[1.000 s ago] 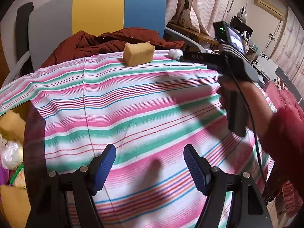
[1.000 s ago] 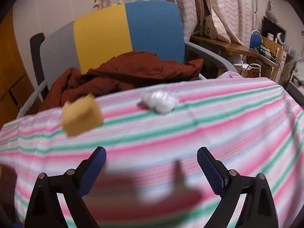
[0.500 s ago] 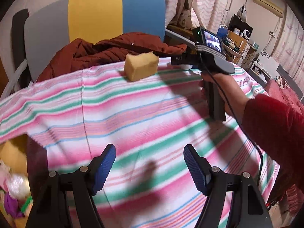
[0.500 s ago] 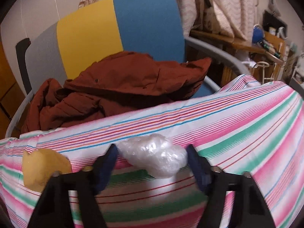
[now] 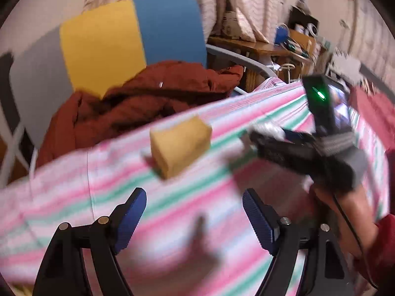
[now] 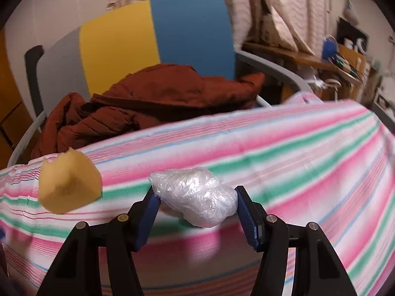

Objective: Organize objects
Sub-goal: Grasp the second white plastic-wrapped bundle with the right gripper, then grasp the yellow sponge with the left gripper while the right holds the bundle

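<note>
right tongs: your jaws have just been closing; both blue pads now press the sides of the crumpled plastic wad, so it's gripped.
plastic wad: between the right pads, low over the striped cloth on the worktop, near its far edge.
left tongs: your jaws have just been opening; spread wide, nothing between them, only cloth below.
sponge: yellow block lying on the cloth ahead of your left tongs, just left of the wad.
behind worktop: rust-red jacket heaped on a chair.
</note>
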A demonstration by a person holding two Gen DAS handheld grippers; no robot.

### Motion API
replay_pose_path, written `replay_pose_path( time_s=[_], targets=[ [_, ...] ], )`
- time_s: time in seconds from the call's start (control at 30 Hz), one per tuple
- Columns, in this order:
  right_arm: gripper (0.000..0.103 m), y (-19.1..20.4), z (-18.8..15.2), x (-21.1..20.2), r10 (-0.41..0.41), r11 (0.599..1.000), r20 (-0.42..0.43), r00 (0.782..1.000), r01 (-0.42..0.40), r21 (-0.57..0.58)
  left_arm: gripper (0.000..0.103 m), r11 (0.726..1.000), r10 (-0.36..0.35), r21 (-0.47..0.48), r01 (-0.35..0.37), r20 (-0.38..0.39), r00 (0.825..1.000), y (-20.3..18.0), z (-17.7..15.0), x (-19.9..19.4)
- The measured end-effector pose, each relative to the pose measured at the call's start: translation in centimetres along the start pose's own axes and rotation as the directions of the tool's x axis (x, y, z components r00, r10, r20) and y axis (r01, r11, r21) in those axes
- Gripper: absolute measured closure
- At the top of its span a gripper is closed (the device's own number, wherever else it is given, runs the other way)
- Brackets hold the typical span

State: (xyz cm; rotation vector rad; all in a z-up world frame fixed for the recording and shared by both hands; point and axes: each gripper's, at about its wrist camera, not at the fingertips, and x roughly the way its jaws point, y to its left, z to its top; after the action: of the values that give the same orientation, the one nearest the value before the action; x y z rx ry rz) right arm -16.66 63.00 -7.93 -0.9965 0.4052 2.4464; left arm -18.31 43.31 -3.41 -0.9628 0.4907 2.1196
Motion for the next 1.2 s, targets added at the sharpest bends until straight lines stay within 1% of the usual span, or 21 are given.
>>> replay_pose_path(
  time_s=[0.13,0.23,0.3,0.47,0.53,0.6,0.7,0.73,0.77,0.83,0.9,1.0,1.1,1.17,1.2],
  targets=[
    [0.041,-1.1,-0.3,0.3,-0.001,0.998,-0.016,1.0,0.002,0.057,0.021,0.998,0.007,0.061,-0.006,-0.01,1.0,0.8,3.0,2.7],
    [0.041,-0.9,-0.4,0.3,-0.014,0.999,-0.011,1.0,0.015,0.049,0.021,0.989,0.048,0.144,-0.046,-0.007,0.999,0.8,4.2,4.3],
    [0.041,-0.7,-0.4,0.3,-0.028,0.999,-0.011,1.0,0.029,0.039,0.021,0.984,0.059,0.171,-0.058,0.0,0.998,0.9,4.5,4.9],
    [0.041,-0.4,-0.5,0.4,-0.053,0.998,-0.014,0.999,0.053,0.019,0.021,0.988,0.005,0.156,0.002,-0.04,0.999,1.3,4.6,6.4],
    [0.041,-0.2,-0.5,0.5,-0.061,0.998,-0.015,0.998,0.061,0.012,0.021,0.989,-0.005,0.15,0.013,-0.058,0.998,1.2,4.6,7.0],
    [0.041,-0.1,-0.5,0.5,-0.066,0.998,-0.015,0.998,0.066,0.008,0.021,0.989,0.002,0.147,0.009,-0.074,0.997,1.2,4.5,7.5],
    [0.041,-0.1,-0.5,0.5,-0.064,0.998,-0.014,0.998,0.064,0.01,0.021,0.988,-0.005,0.154,0.017,-0.077,0.997,1.0,4.2,7.9],
    [0.041,-0.1,-0.5,0.5,-0.064,0.998,-0.013,0.998,0.064,0.01,0.021,0.985,-0.002,0.17,0.015,-0.073,0.997,0.8,4.1,7.9],
    [0.041,-0.1,-0.5,0.5,-0.064,0.998,-0.013,0.998,0.064,0.01,0.026,0.982,0.004,0.191,0.008,-0.059,0.998,0.6,4.0,7.8],
    [0.041,0.0,-0.5,0.5,-0.065,0.998,-0.013,0.998,0.065,0.009,0.033,0.974,0.037,0.223,-0.033,-0.015,0.999,0.0,3.7,7.4],
    [0.041,-0.1,-0.5,0.5,-0.063,0.998,-0.012,0.998,0.063,0.011,0.036,0.978,0.03,0.206,-0.028,-0.008,1.0,0.0,3.5,7.4],
    [0.041,-0.1,-0.5,0.4,-0.063,0.998,-0.012,0.998,0.063,0.012,0.038,0.989,0.027,0.148,-0.029,0.013,1.0,0.2,3.1,7.3],
    [0.041,-0.1,-0.5,0.4,-0.062,0.998,-0.011,0.998,0.062,0.013,0.04,0.999,-0.009,0.051,0.008,0.023,1.0,1.2,2.8,7.2],
    [0.041,-0.2,-0.5,0.4,-0.061,0.998,-0.011,0.998,0.061,0.014,0.04,0.999,-0.037,-0.013,0.037,0.033,0.999,2.0,2.6,7.1],
    [0.041,-0.1,-0.5,0.4,-0.061,0.998,-0.01,0.998,0.061,0.013,0.04,0.999,-0.044,-0.027,0.045,0.037,0.998,2.2,2.5,7.2]
  ],
)
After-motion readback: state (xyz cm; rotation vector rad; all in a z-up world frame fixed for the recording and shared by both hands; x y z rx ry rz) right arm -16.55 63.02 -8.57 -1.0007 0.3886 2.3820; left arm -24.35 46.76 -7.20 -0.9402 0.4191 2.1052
